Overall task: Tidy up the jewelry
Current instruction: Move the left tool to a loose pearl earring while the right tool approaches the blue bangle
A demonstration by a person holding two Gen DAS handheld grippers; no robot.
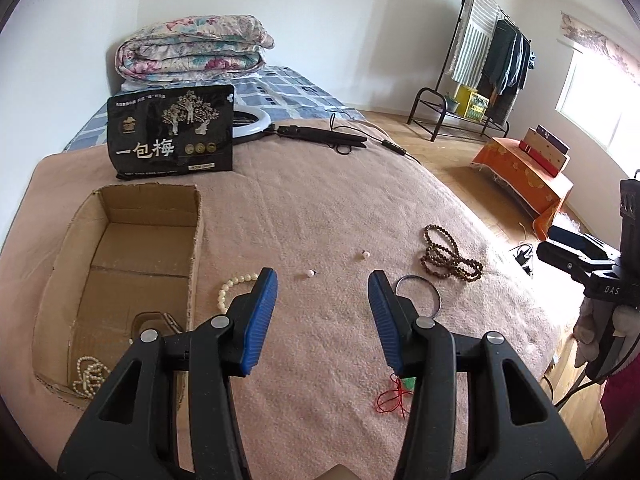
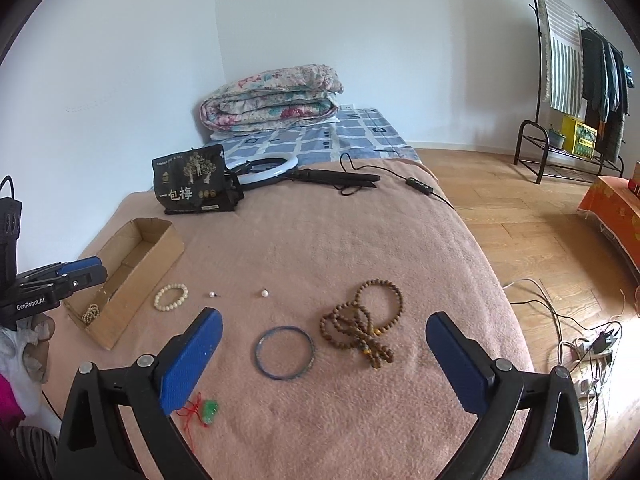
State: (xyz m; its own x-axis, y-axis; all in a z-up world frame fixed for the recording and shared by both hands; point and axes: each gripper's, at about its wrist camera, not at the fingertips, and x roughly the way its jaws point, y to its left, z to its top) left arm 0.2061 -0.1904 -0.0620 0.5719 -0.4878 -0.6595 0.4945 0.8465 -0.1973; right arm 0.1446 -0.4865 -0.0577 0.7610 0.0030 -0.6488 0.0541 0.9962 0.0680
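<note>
On the pink blanket (image 2: 320, 240) lie a cream bead bracelet (image 2: 171, 297), two loose pearls (image 2: 212, 294) (image 2: 264, 292), a blue bangle (image 2: 285, 353), a brown bead string (image 2: 362, 326) and a green pendant on red cord (image 2: 208, 412). A cardboard box (image 1: 120, 280) at the left holds a pearl necklace (image 1: 90, 374). My left gripper (image 1: 322, 284) hovers open and empty beside the box, over the bracelet (image 1: 234, 286) and bangle (image 1: 420, 296). My right gripper (image 2: 324, 322) stands wide open, empty, above the bangle and brown beads (image 1: 450, 256).
A black snack bag (image 2: 192, 184), a ring light (image 2: 266, 168) with its stand and cable lie at the blanket's far end. A folded floral quilt (image 2: 272, 100) sits behind. Wood floor, a clothes rack (image 2: 576, 92), an orange-covered box (image 1: 524, 180) and power cables (image 2: 580, 344) are to the right.
</note>
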